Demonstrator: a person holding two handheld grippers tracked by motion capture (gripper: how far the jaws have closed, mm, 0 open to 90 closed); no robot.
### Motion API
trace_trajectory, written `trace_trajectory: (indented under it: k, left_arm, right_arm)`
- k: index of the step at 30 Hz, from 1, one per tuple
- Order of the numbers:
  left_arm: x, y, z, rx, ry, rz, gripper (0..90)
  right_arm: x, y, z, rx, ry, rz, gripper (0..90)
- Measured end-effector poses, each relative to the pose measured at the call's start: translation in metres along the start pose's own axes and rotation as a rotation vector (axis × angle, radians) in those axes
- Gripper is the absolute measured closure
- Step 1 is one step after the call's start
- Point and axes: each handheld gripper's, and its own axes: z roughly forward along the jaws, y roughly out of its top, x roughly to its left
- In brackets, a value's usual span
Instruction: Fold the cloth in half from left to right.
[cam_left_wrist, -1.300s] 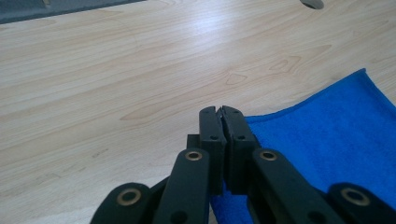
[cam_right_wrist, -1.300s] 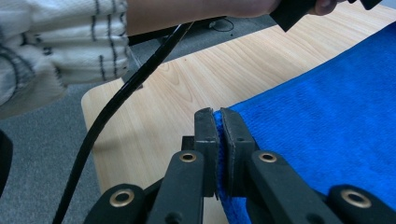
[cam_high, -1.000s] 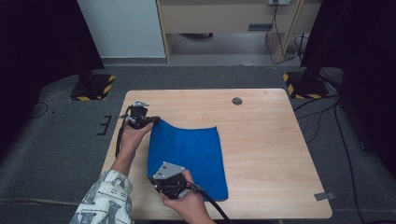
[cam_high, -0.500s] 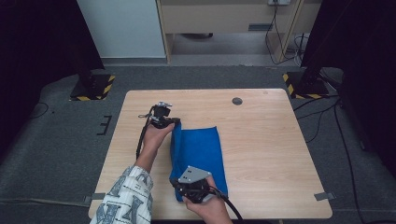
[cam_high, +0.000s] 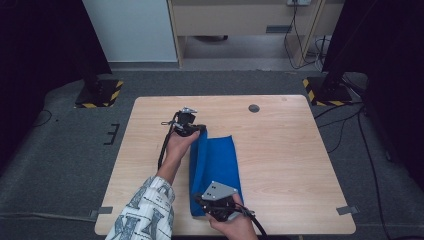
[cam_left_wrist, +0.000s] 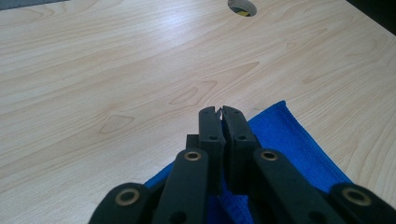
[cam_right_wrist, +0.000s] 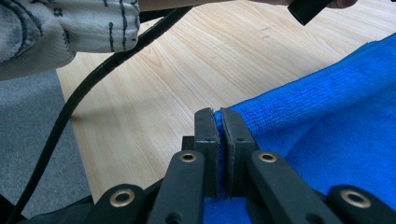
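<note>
A blue cloth (cam_high: 220, 165) lies on the wooden table (cam_high: 280, 150), its left part lifted and folded over toward the right. My left gripper (cam_high: 199, 129) holds the cloth's far left corner, jaws shut on the blue edge (cam_left_wrist: 280, 135). My right gripper (cam_high: 200, 200) pinches the near left corner by the table's front edge. In the right gripper view the jaws (cam_right_wrist: 219, 119) are closed on the cloth's hem (cam_right_wrist: 327, 121), and in the left gripper view my left gripper (cam_left_wrist: 220, 112) shows blue cloth under its jaws.
A round cable hole (cam_high: 254, 108) sits at the table's far side. The left gripper's black cable (cam_right_wrist: 93, 88) and a patterned sleeve (cam_high: 145, 210) cross the near left of the table. Grey floor (cam_high: 60, 150) surrounds the table.
Both grippers have carried the cloth's left edge to the right, so the cloth now shows narrower and doubled over. The hands slowed in the last half second.
</note>
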Motion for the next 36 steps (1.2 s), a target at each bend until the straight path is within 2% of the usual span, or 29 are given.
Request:
trace_trajectory:
  k: [18,36]
  left_arm:
    - [-0.009,0.001,0.005,-0.001,-0.015,0.008,86.9]
    - [-0.023,0.004,0.013,-0.003,-0.019,0.024,86.8]
  right_arm:
    - [-0.007,-0.009,0.001,0.018,-0.006,-0.001,86.4]
    - [-0.016,-0.021,-0.017,0.025,-0.030,0.008,86.5]
